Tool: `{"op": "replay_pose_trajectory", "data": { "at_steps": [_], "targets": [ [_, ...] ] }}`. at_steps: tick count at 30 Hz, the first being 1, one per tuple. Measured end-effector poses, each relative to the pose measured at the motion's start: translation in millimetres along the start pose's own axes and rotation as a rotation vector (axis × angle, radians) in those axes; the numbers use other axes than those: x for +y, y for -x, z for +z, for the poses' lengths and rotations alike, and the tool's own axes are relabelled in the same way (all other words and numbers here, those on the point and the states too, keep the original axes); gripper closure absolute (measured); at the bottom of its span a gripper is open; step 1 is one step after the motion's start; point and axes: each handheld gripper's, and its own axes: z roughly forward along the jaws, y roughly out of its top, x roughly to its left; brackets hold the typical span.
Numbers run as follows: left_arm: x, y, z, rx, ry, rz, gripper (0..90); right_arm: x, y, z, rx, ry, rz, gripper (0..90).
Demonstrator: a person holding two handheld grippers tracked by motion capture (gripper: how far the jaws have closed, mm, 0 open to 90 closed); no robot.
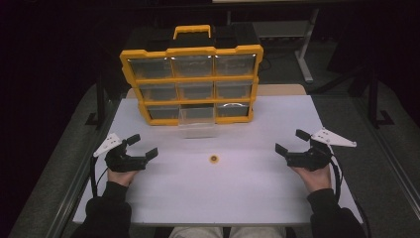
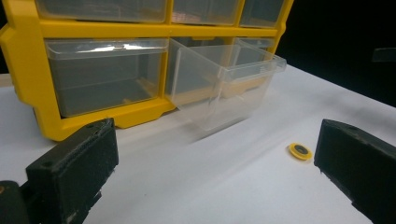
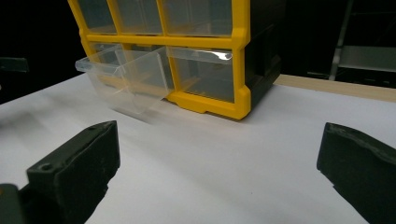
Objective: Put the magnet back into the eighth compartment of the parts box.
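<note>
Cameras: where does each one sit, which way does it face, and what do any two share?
High view: above the person's side, looking forward and down on the white table; shows both forearms, left gripper, right gripper.
Left gripper view: between open jaws, toward the yellow organizer, pulled-out clear drawer, small yellow ring.
Right gripper view: between open jaws, toward the same organizer and drawer.

- High view: set above the near edge of the white table, facing forward and down; yellow organiser upper centre.
- Left gripper view: low, near the tabletop, facing the organiser at upper left.
- Right gripper view: equally low; organiser at upper centre.
- Shared by all: the pulled-out clear drawer.
</note>
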Motion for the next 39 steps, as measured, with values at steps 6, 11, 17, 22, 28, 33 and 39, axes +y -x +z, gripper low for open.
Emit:
{"op": "replay_pose_trajectory", "data": {
  "at_steps": [6, 11, 17, 22, 28, 33, 39],
  "targets": [
    [-0.8, 1.4, 2.8, -0.001, -0.009, 0.005, 0.0, -0.1, -1.9, 0.9, 0.006, -0.009, -0.003, 0.0],
    [-1.9, 1.2, 6.0, -0.004, -0.023, 0.012, 0.0, -0.3, -1.9, 2.3, 0.013, -0.018, 0.0, 0.0],
    [-2.1, 2.2, 8.0, -0.015, -0.036, 0.012, 0.0, -0.9, -0.1, 3.1, 0.002, -0.032, 0.011, 0.0],
    [-2.7, 3.2, 8.9, -0.02, -0.043, 0.012, 0.0, -0.8, -4.2, 9.0, 0.018, -0.055, 0.0, 0.0],
    [-2.7, 2.7, 8.9, -0.019, -0.043, 0.012, 0.0, 1.3, -13.0, 17.1, 0.039, -0.09, -0.027, 0.0],
    [-3.4, 3.0, 10.3, -0.027, -0.053, 0.013, 0.0, 0.0, -20.3, 25.9, 0.055, -0.126, -0.051, 0.0],
    [-3.1, 3.1, 10.1, -0.025, -0.05, 0.01, 0.0, -0.1, -25.4, 30.6, 0.073, -0.137, -0.057, 0.0]
  ]
}}
